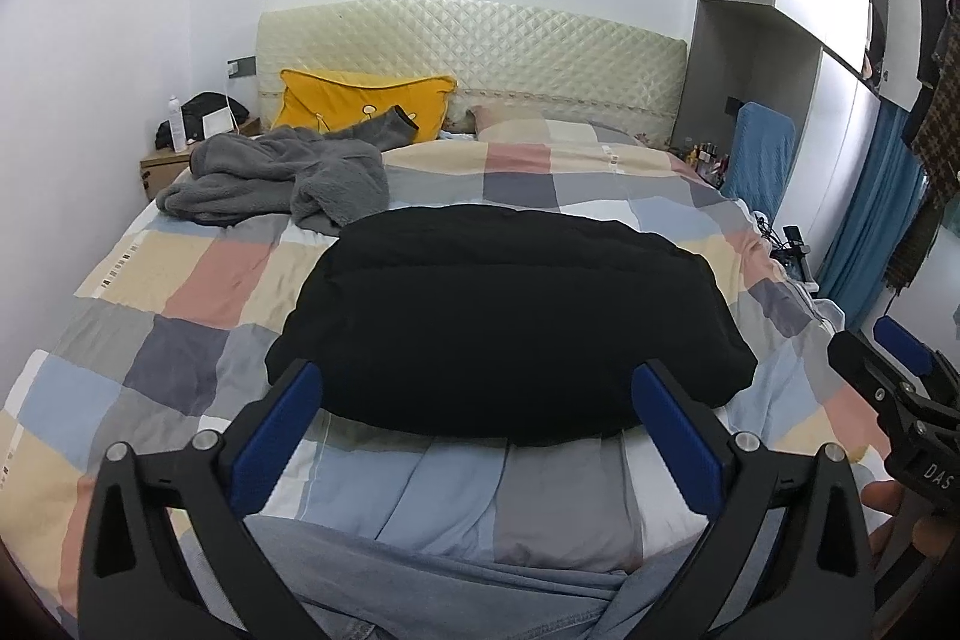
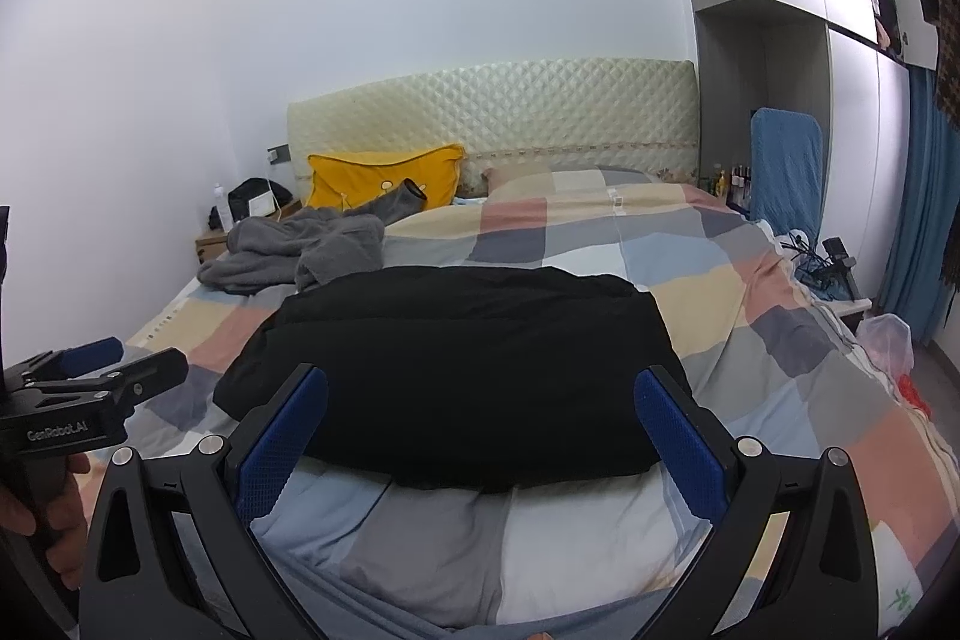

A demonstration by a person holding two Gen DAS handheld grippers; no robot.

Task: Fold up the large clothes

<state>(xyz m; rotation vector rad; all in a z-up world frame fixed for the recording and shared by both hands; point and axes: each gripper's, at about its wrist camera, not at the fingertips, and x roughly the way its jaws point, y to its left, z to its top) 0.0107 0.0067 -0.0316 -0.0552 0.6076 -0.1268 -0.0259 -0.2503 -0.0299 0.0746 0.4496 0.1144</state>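
Wide apart stood the jaws of the left gripper (image 1: 477,421) in the left wrist view, its blue pads (image 1: 276,448) clear of any cloth and nothing caught between them. Beyond the fingertips a folded black garment (image 1: 504,322) was seen lying flat on the checked quilt (image 1: 180,292), near the foot of the bed. A crumpled grey fleece garment (image 1: 282,175) was spread further back on the left, just in front of a yellow pillow (image 1: 360,103) propped against the quilted headboard (image 1: 480,46). At the right edge, the right gripper (image 1: 900,376) was partly shown.

From the right wrist view, the right gripper (image 2: 480,427) was likewise seen spread open and empty, held above the quilt's near edge, with the black garment (image 2: 456,370) lying just ahead. The left gripper (image 2: 102,370) was visible at the left edge, gripped by a hand (image 2: 36,508).
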